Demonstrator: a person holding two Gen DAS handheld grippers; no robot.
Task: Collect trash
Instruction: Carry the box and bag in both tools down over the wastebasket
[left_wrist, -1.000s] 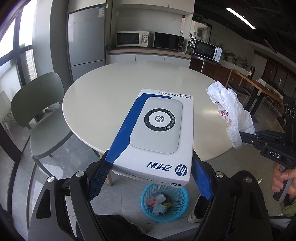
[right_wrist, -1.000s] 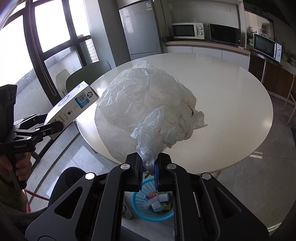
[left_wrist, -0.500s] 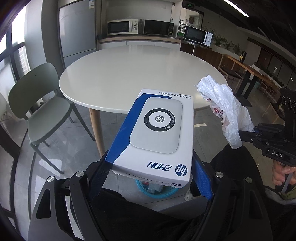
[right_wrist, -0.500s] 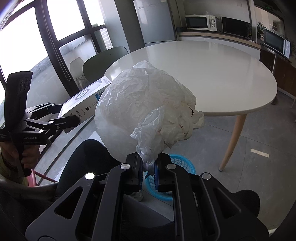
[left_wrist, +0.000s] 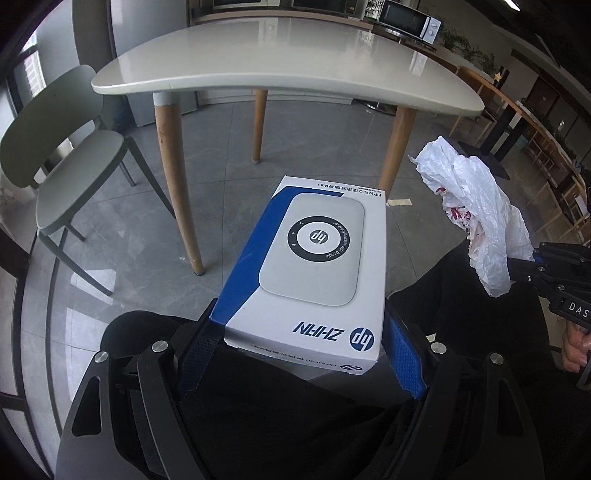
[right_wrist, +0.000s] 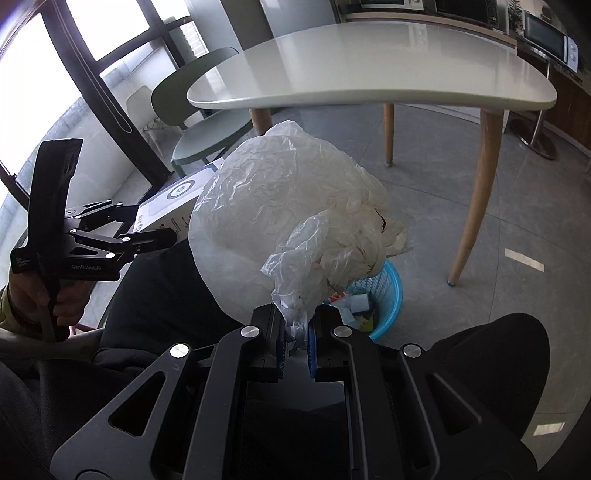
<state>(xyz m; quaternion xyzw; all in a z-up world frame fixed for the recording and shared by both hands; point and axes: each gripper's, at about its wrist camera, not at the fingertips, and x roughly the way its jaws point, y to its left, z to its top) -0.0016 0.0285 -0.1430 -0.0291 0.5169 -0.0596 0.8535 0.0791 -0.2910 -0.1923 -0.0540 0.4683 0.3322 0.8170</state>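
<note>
A round white table (left_wrist: 288, 62) on wooden legs is standing over the grey tiled floor, with a green chair (left_wrist: 62, 147) sitting beside it. The left gripper (left_wrist: 301, 343) is clamping a white-and-blue HP box (left_wrist: 310, 266) between widely spread blue pads, above the person's dark-clothed lap. The right gripper (right_wrist: 295, 343) is pinching a crumpled white plastic bag (right_wrist: 280, 218) with jaws nearly closed, directly above a blue trash basket (right_wrist: 384, 291) sitting on the floor.

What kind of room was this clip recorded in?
Probably an office pantry or break room: microwaves line a counter at the back, a round white table with wooden legs has a green chair beside it, and more tables stretch away to the right.
</note>
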